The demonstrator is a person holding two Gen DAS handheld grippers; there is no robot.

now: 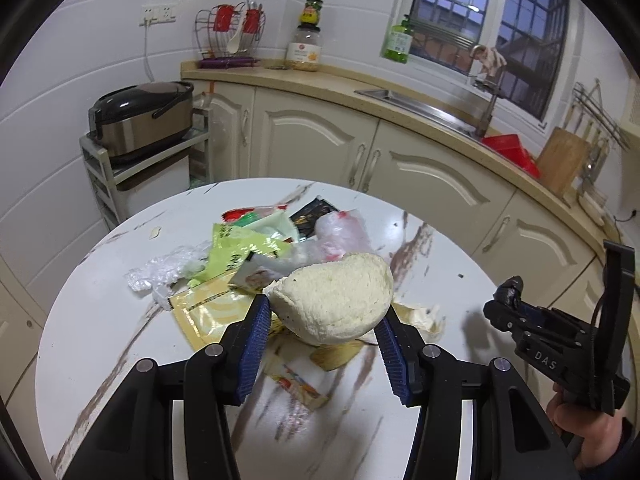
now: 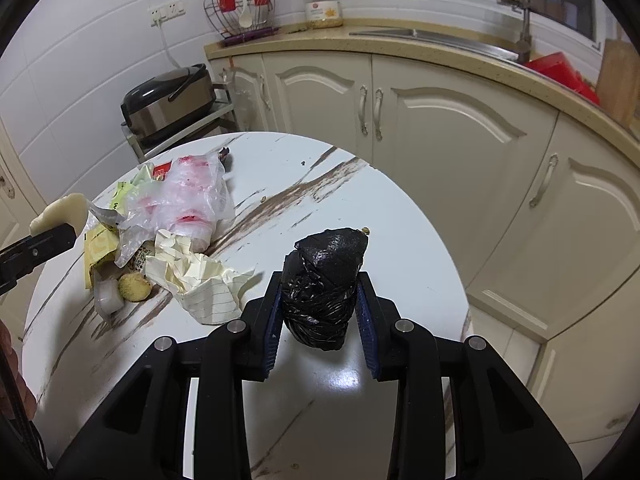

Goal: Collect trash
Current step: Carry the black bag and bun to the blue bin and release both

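black bag roll (image 2: 323, 288) clenched in right gripper (image 2: 320, 304), pale bread chunk (image 1: 334, 298) in left gripper (image 1: 322, 322)

A heap of wrappers (image 1: 248, 256) lay on the round worktop (image 1: 120, 344) toward its far left edge. Crumpled paper (image 2: 200, 276) sat at the heap's near side. A cooker (image 1: 140, 120) stood on a shelf beyond the worktop's far left edge, cabinets (image 1: 312, 140) behind.

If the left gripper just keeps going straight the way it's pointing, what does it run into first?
Probably the trash pile on the round table. The left gripper, holding a pale peel, angles down toward the wrappers just ahead, though depth is hard to judge.
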